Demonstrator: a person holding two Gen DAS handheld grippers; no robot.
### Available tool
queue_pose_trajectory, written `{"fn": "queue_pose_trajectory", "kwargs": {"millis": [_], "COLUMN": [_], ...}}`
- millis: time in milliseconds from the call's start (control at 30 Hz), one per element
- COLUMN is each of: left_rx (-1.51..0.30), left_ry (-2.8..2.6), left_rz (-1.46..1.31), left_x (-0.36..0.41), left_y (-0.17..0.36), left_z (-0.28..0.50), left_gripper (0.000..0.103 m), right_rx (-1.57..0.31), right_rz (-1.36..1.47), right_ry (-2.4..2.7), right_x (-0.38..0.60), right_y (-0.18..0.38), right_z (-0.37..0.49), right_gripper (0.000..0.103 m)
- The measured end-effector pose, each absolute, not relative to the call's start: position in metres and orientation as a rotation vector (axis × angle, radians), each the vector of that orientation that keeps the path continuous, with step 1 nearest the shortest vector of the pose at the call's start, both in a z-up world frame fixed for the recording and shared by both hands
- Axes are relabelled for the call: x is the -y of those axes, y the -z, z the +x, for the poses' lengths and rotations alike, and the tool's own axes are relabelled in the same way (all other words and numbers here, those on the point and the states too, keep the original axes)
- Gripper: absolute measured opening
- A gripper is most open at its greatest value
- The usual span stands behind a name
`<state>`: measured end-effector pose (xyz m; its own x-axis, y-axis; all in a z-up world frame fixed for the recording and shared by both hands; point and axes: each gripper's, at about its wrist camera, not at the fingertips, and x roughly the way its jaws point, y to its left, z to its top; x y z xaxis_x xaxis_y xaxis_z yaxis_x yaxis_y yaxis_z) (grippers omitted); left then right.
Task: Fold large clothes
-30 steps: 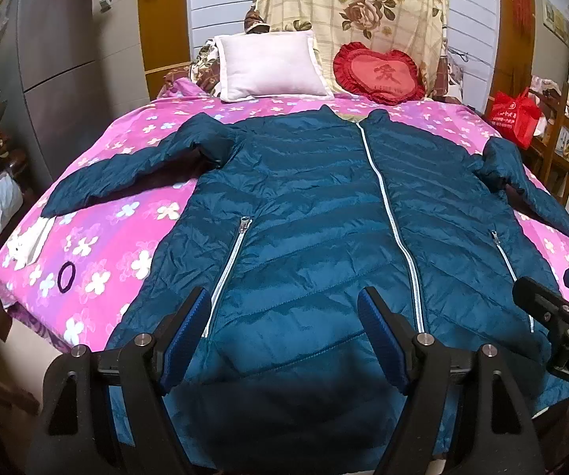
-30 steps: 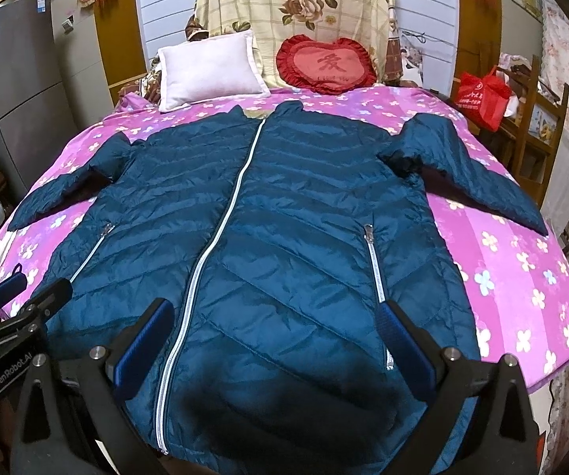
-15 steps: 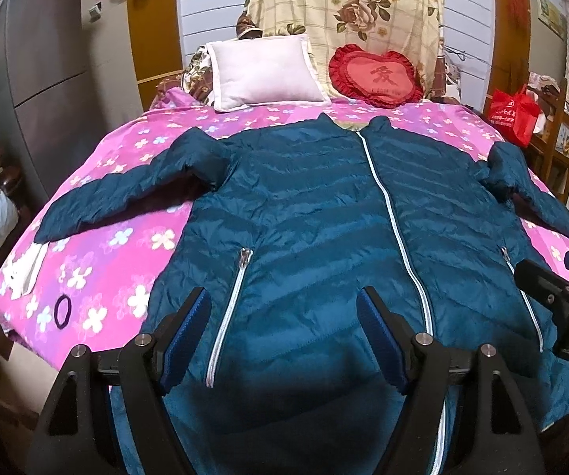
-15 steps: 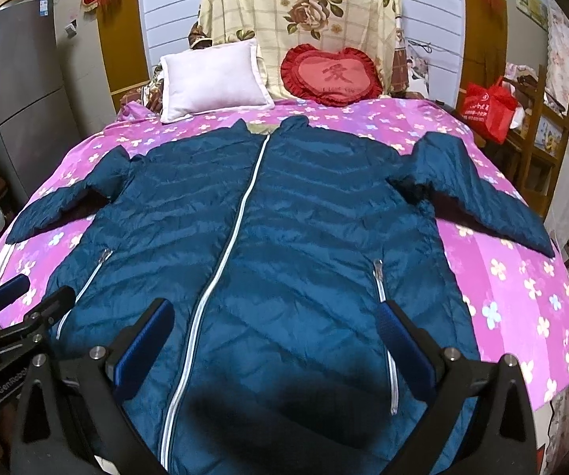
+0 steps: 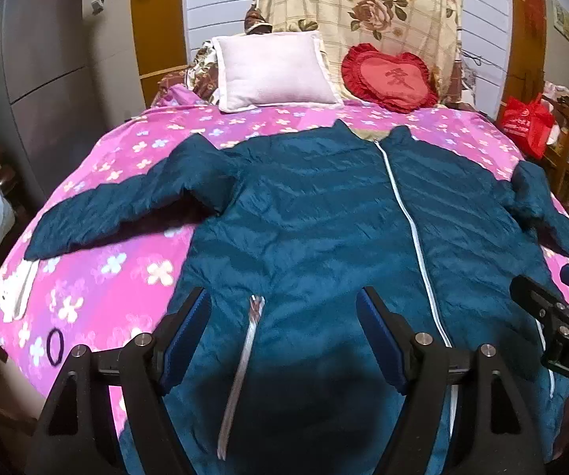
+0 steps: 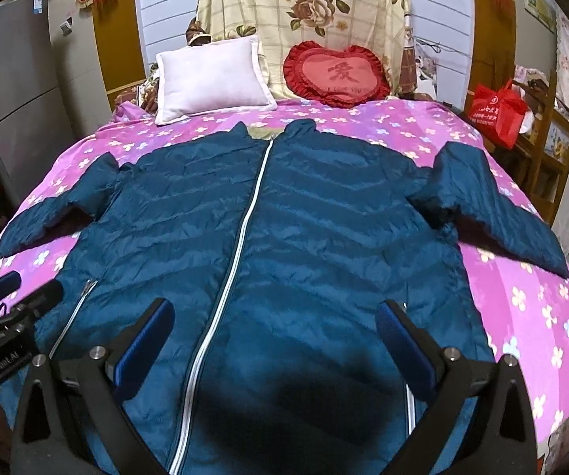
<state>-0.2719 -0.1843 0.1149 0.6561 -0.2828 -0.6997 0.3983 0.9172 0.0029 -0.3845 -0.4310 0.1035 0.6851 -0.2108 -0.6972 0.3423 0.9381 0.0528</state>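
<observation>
A large dark teal puffer jacket [image 5: 324,213] lies front up and zipped on the pink flowered bed [image 5: 118,265], sleeves spread to both sides. It also fills the right wrist view [image 6: 304,237]. My left gripper [image 5: 284,328] is open and empty above the jacket's lower left part, near a pocket zip [image 5: 244,360]. My right gripper [image 6: 276,340] is open and empty above the lower right part, right of the main white zip [image 6: 236,261]. Each gripper shows at the edge of the other's view.
A white pillow [image 5: 272,71] and a red heart cushion [image 5: 391,79] lie at the bed's head. A black hair tie [image 5: 54,346] lies on the sheet at the left. A grey cabinet [image 5: 46,63] stands left, a wooden rack with a red bag [image 6: 498,114] right.
Both grippers have drawn back and lowered toward the jacket's hem, so the jacket sits higher in both views. Both stay open and empty.
</observation>
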Motion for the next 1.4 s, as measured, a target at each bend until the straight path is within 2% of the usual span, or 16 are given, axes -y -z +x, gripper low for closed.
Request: {"fn": "queue_pose_trajectory", "kwargs": {"millis": [1400], "left_rx": [-0.865], "left_ry": [0.294], "left_rz": [0.101], "left_x": [0.199], "left_y": [-0.063], "left_z": [-0.119], "left_gripper": [0.054], "right_rx": [-0.838], "right_rz": [0.194], "right_ry": [0.223], "right_x": [0.446], "right_y": [-0.052], "right_z": [-0.211], "right_gripper": [0.103]}}
